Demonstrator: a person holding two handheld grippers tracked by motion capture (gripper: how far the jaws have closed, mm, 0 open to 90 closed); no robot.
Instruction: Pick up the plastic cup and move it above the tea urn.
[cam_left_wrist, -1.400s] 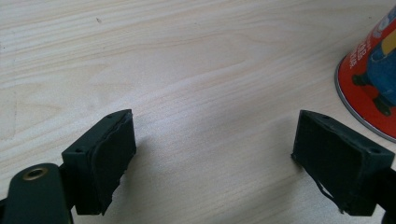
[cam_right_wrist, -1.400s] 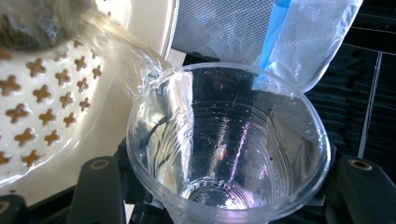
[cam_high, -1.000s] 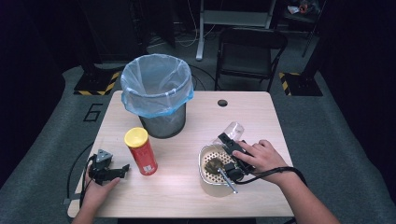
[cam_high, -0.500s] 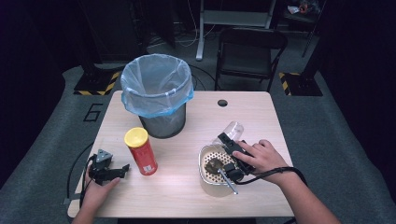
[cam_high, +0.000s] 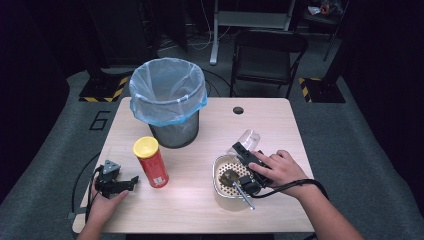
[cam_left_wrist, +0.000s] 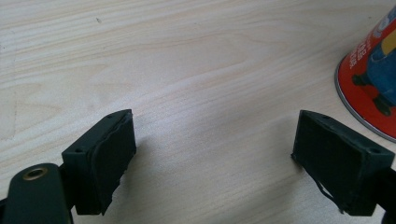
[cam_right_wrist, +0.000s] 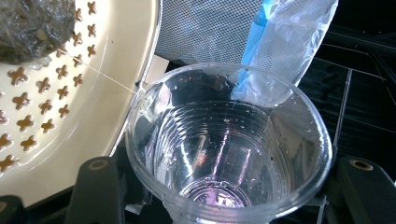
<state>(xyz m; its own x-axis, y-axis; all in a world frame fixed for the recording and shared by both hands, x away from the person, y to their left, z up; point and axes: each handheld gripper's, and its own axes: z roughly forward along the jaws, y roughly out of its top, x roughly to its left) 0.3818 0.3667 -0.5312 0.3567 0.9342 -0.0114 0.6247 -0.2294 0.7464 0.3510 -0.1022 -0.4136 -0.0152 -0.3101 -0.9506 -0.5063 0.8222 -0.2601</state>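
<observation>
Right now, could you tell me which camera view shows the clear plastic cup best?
The right gripper view: the clear plastic cup sits between that gripper's jaws, its mouth facing the camera, so its ribbed inside shows. The high view shows it small and tilted beside the perforated bowl, partly behind the right gripper.

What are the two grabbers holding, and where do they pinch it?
The right gripper pinches a clear plastic cup by its sides, near the base. The left gripper is open over the table, holding nothing.
</observation>
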